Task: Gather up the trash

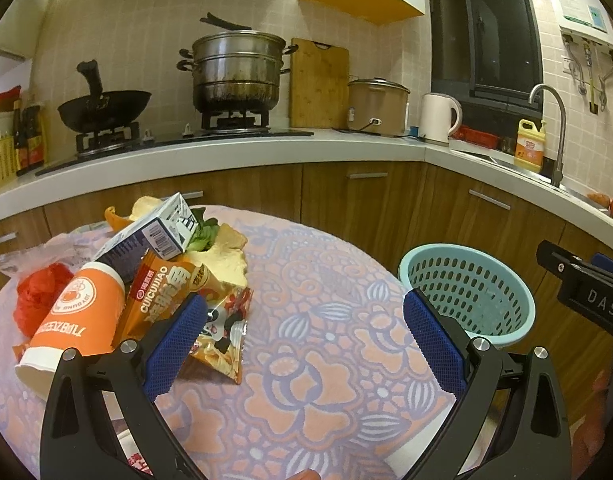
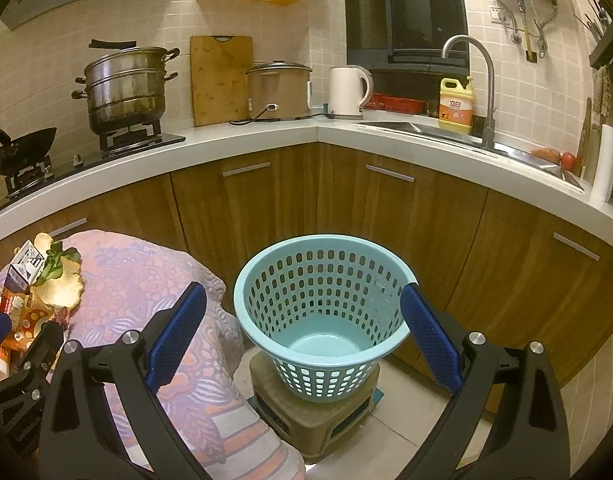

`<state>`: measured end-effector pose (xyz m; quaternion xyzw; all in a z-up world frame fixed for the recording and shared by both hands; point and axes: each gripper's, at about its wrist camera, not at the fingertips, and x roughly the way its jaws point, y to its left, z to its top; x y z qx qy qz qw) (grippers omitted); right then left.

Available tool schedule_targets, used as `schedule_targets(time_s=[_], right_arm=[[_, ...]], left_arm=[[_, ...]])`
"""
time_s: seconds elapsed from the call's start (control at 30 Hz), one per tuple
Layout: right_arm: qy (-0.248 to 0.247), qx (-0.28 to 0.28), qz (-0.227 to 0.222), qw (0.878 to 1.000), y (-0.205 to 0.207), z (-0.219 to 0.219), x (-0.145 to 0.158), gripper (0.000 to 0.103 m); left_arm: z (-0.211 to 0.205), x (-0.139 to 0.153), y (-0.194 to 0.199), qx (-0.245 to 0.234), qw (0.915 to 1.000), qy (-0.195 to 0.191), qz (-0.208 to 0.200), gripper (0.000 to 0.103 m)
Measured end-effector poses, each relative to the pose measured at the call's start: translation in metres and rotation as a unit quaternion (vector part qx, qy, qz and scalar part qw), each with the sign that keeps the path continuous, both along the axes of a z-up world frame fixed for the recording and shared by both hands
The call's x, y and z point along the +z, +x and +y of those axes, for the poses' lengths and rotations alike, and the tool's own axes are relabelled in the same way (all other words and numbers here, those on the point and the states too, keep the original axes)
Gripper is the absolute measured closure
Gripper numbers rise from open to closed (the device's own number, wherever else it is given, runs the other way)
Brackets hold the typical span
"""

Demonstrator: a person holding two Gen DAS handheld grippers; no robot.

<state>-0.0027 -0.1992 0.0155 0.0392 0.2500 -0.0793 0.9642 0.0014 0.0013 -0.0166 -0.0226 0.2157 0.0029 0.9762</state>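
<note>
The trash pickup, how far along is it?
Nothing looks done yet: the blue basket is empty. Neither the left gripper nor the right gripper holds anything; both are open. The whole pile remains on the table: paper cup, carton, snack bags.

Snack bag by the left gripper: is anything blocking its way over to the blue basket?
Nothing visible does. Between the snack bag and the blue basket lies only bare tablecloth; the basket is empty and open-topped.
</note>
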Motion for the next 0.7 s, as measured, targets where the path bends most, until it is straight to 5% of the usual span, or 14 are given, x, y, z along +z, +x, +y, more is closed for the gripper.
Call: schedule_targets(time_s=[0.7], right_arm=[[-0.032,-0.026,-0.02,0.999,-0.01,-0.009,-0.01,0.01]], left_arm=[[0.006,0.001,0.005,0.009,0.9998,-0.017,0.001,0.008]])
